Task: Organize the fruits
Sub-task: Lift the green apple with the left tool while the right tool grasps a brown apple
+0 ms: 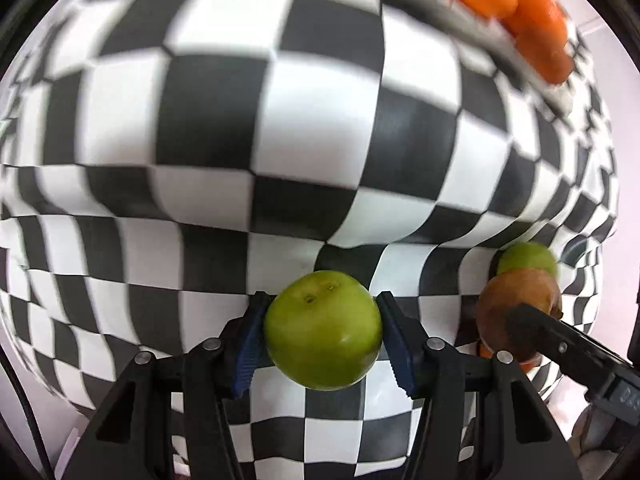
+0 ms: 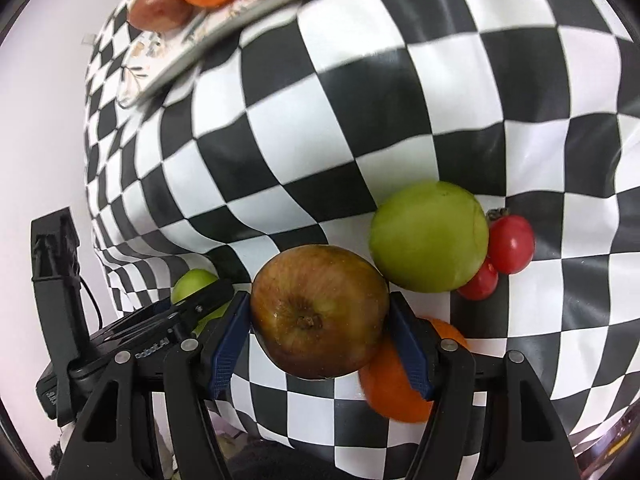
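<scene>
Left hand-held gripper clamps green apple; right hand-held gripper clamps brown apple. Next: carry ahead to plate.

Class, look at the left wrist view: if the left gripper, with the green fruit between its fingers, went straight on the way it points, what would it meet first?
Most likely the checkered tablecloth. The left gripper holds the green fruit above bare cloth, with no other fruit in that line. How far off the cloth lies is unclear.

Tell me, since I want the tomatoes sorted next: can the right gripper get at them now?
Probably not: the right gripper is shut on a brown apple, and a green apple crowds the tomatoes.
</scene>
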`<action>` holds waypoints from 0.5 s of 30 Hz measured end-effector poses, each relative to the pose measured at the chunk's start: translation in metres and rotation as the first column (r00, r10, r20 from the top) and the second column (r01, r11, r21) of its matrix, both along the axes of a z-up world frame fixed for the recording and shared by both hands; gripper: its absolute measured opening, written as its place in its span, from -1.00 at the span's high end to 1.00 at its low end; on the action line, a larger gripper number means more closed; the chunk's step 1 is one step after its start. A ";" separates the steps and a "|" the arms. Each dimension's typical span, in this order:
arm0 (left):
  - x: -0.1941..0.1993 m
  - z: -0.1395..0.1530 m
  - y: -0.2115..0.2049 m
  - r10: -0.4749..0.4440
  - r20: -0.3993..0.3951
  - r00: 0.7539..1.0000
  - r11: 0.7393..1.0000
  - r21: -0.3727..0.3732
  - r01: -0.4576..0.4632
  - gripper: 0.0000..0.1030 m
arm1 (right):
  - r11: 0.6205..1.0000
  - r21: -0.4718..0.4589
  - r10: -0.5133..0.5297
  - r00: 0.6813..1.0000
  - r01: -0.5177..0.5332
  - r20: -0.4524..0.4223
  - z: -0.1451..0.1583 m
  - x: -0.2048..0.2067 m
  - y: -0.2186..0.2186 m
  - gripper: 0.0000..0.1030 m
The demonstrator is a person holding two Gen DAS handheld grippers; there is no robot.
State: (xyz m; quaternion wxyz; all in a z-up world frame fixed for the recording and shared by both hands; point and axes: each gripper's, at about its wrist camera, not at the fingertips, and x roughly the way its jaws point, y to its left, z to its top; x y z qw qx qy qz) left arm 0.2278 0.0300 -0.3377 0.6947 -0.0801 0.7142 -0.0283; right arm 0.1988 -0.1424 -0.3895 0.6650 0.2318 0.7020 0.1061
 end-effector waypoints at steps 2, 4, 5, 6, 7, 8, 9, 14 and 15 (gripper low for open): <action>0.001 0.024 0.004 0.004 0.058 0.998 1.000 -0.002 -0.004 0.00 | 1.000 0.003 -0.008 1.000 0.008 0.024 0.009 0.000 0.000 -0.36; 0.000 0.051 0.003 0.005 0.128 0.992 1.000 0.001 -0.005 0.00 | 1.000 0.011 -0.018 0.998 0.017 0.061 0.023 0.003 -0.001 -0.36; 0.001 0.064 0.000 0.006 0.162 0.987 1.000 0.001 -0.006 0.00 | 1.000 0.012 -0.022 0.997 0.021 0.079 0.029 0.005 -0.002 -0.36; 0.007 0.081 -0.008 0.011 0.203 0.979 1.000 -0.001 -0.011 0.00 | 1.000 0.013 -0.026 0.994 0.025 0.105 0.038 0.007 -0.002 -0.36; 0.010 0.091 -0.015 0.009 0.230 0.973 1.000 0.002 -0.009 -0.01 | 1.000 0.007 -0.028 0.990 0.027 0.139 0.048 0.010 -0.001 -0.36; 0.016 0.107 -0.005 -0.002 0.260 0.966 1.000 0.011 -0.001 -0.01 | 1.000 -0.006 -0.024 0.984 0.026 0.175 0.058 0.013 0.000 -0.36; 0.015 0.117 -0.003 -0.015 0.295 0.955 1.000 0.025 0.008 0.00 | 1.000 -0.020 -0.018 0.978 0.022 0.206 0.066 0.017 0.002 -0.36; 0.042 0.141 -0.036 -0.061 0.385 0.921 0.996 0.082 0.031 0.00 | 0.995 -0.096 0.029 0.936 0.006 0.351 0.109 0.045 0.016 -0.36; 0.046 0.144 -0.033 -0.069 0.398 0.915 0.995 0.096 0.033 0.00 | 0.992 -0.125 0.047 0.924 0.001 0.379 0.117 0.052 0.022 -0.36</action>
